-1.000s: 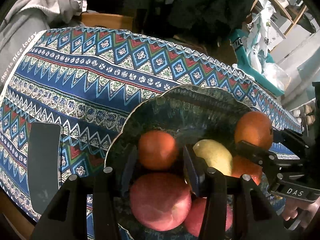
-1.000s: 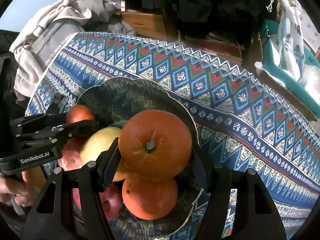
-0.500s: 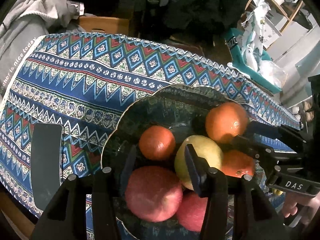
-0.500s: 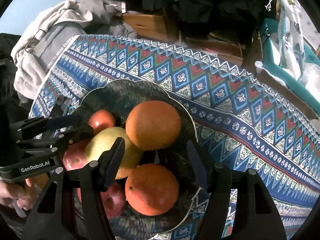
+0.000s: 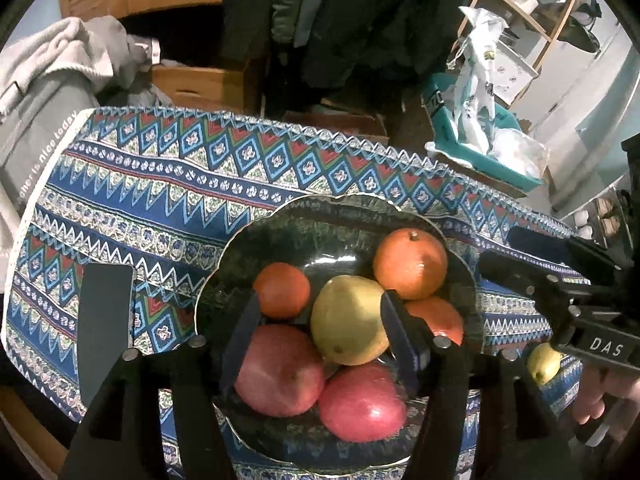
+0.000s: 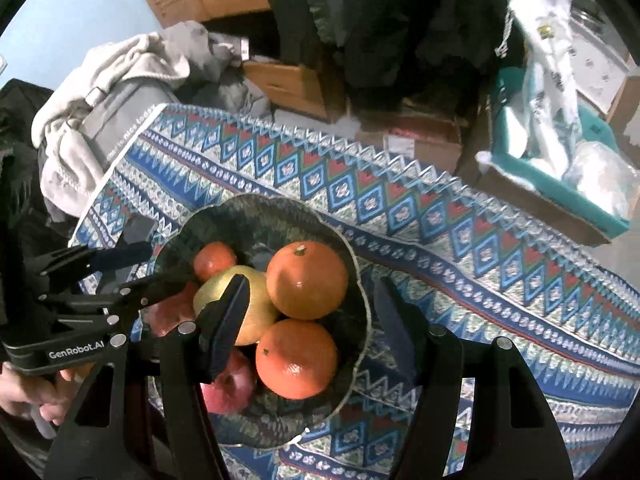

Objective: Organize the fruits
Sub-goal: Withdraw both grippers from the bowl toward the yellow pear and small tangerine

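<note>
A patterned cloth (image 5: 168, 184) covered the table. The bowl (image 6: 260, 216) held the fruits (oranges, apples). Left gripper (image 5: 320, 340), marked "GenRobot.AI", was opening, holding nothing. Right gripper (image 6: 308, 320), marked "DAS", was open, empty.

"DAS" is printed in white on the black body of the right gripper (image 5: 532, 272). "GenRobot.AI" is read on the body of the left gripper (image 6: 156, 264). On the grey bag (image 5: 36, 120), white lettering ending "is nice today" is seen.
</note>
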The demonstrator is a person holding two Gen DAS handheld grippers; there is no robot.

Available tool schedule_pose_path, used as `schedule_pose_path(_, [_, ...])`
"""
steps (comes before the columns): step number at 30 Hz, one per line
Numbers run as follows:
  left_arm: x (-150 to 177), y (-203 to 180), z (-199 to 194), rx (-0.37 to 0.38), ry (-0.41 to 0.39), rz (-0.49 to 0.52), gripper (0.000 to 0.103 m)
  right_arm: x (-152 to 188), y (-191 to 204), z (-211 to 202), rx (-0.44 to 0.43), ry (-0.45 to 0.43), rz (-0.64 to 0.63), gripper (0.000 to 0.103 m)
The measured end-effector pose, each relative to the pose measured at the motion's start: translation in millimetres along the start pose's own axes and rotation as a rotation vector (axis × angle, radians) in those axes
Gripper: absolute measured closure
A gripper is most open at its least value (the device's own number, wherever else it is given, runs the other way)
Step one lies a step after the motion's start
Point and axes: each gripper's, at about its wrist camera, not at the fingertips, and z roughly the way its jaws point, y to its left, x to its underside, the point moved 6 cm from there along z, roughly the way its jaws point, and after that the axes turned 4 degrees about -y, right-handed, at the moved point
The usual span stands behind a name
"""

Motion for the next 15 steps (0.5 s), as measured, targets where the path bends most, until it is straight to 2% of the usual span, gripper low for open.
schedule_pose_path(5, [-3,-11,-19,0.034,-0.032,-0.015,0.036,-1,-7,-22,0.037,-0.034,-0.009,0.037])
schedule_pose_path(8, [-4,-19,-31,0.046,-0.053,-0.013,0.03,2,-9,-36,0.028,-0.048,-0.004,0.037])
schedule_pose_path(15, [-8,-46,-54,0.082,-0.091,0.015,0.028,9,-18,-75,0.058,-0.098,-0.007,0.035])
